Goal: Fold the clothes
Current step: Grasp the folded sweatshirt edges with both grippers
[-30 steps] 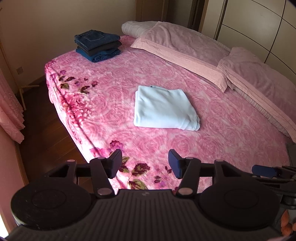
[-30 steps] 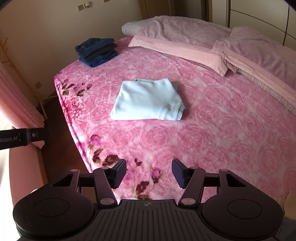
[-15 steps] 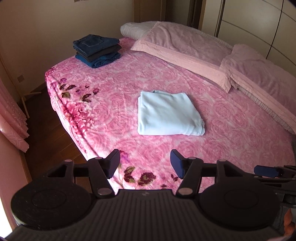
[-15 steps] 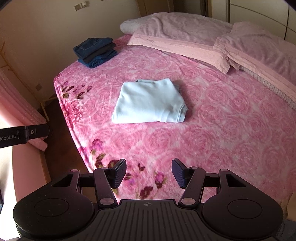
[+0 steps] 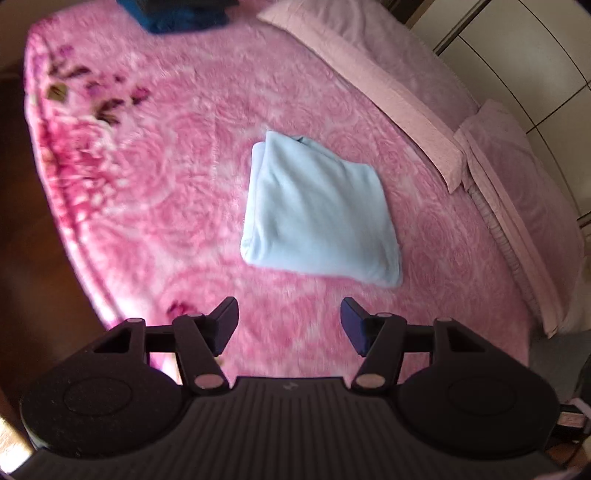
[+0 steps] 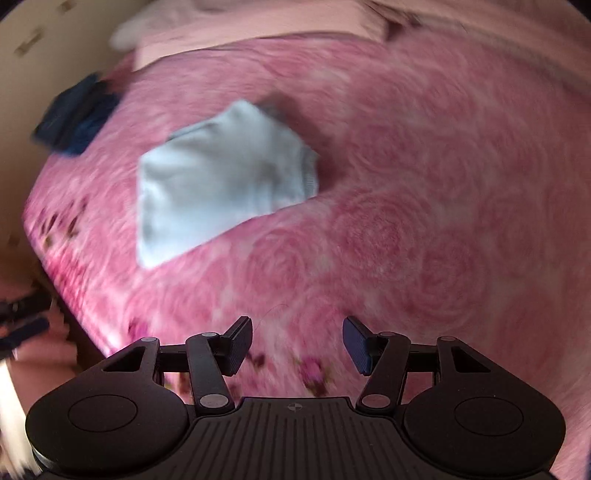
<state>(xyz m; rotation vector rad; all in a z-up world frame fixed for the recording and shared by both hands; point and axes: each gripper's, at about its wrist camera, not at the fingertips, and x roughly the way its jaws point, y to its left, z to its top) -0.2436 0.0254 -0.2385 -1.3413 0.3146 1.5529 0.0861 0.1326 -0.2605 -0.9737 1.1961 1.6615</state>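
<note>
A folded light-blue garment (image 5: 317, 214) lies in the middle of the pink rose-patterned bed (image 5: 166, 166); it also shows in the right wrist view (image 6: 218, 184), blurred. My left gripper (image 5: 288, 325) is open and empty, just short of the garment's near edge. My right gripper (image 6: 297, 345) is open and empty, over the blanket to the right of and nearer than the garment. A stack of folded dark-blue clothes (image 5: 181, 14) sits at the far left corner of the bed, also in the right wrist view (image 6: 77, 118).
Pink pillows (image 5: 406, 70) line the head of the bed on the right. A cream panelled wardrobe (image 5: 535, 55) stands behind them. The bed's left edge drops to a dark wooden floor (image 5: 22, 240). Both views are motion-blurred.
Both grippers have moved forward and down towards the bed, so the light-blue garment looks larger. The right view has tilted and swung right. Both grippers stay open.
</note>
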